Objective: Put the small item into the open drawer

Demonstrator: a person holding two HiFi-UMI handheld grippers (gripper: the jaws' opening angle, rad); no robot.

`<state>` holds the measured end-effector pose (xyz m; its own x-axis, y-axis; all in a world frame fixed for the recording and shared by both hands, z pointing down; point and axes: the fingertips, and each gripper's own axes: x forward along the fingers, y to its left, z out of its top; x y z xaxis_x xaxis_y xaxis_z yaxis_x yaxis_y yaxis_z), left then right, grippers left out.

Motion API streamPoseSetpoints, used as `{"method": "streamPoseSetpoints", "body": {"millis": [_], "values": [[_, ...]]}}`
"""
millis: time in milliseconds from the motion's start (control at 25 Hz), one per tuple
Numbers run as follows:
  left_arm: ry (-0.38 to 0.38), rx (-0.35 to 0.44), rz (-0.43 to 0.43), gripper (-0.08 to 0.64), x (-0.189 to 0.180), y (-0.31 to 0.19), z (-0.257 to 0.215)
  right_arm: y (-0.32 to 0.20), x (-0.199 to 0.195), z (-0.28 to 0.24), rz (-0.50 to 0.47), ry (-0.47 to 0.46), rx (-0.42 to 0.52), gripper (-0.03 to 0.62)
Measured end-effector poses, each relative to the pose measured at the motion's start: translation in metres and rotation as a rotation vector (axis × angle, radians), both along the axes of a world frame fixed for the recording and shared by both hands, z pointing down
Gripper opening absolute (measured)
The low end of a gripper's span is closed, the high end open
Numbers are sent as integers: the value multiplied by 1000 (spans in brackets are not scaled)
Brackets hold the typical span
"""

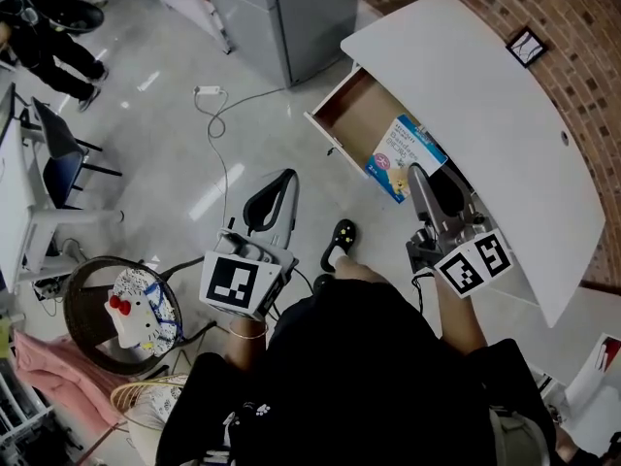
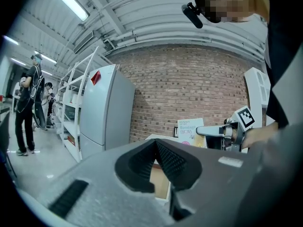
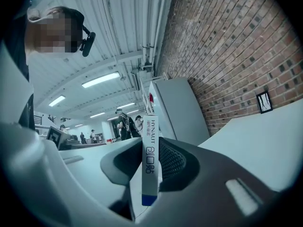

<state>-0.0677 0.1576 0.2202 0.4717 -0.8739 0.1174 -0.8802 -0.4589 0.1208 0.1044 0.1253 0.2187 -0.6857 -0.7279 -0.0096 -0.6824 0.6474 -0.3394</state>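
Red brick wall (image 1: 582,56) along the right, shiny grey floor (image 1: 175,115) everywhere else. Big grey fridge (image 2: 106,108) against the bricks, white shelving (image 2: 71,103) left of it, strip lights (image 2: 71,1) overhead. Dark chair (image 1: 58,153) far left, white cable (image 1: 218,124) loose on the floor.

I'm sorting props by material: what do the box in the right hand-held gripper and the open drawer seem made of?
Box: thin printed cardboard, slightly glossy, judging by crisp folded edges and printed lettering.
Drawer: probably laminated board, matte brown inside with a white front; solid wood cannot be excluded.
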Motion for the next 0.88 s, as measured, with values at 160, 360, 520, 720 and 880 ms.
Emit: {"method": "streamPoseSetpoints", "body": {"millis": [160,360,520,720,880], "values": [[-13,-12,-13,-3,1,-20,4,-23,2,8,-9,-6,-18,94],[-19,-24,-30,-3,-4,-41,10,-47,-2,13,-29,-13,-26,94],[-19,-27,-31,-3,-2,-59,12,-63,0,13,-26,-12,-24,94],[-25,-26,-25,-3,2,-84,13,-83,5,17,-19,-10,-32,94],[-28,-21,-20,-3,5,-105,16,-101,11,19,-18,-9,-34,94]]}}
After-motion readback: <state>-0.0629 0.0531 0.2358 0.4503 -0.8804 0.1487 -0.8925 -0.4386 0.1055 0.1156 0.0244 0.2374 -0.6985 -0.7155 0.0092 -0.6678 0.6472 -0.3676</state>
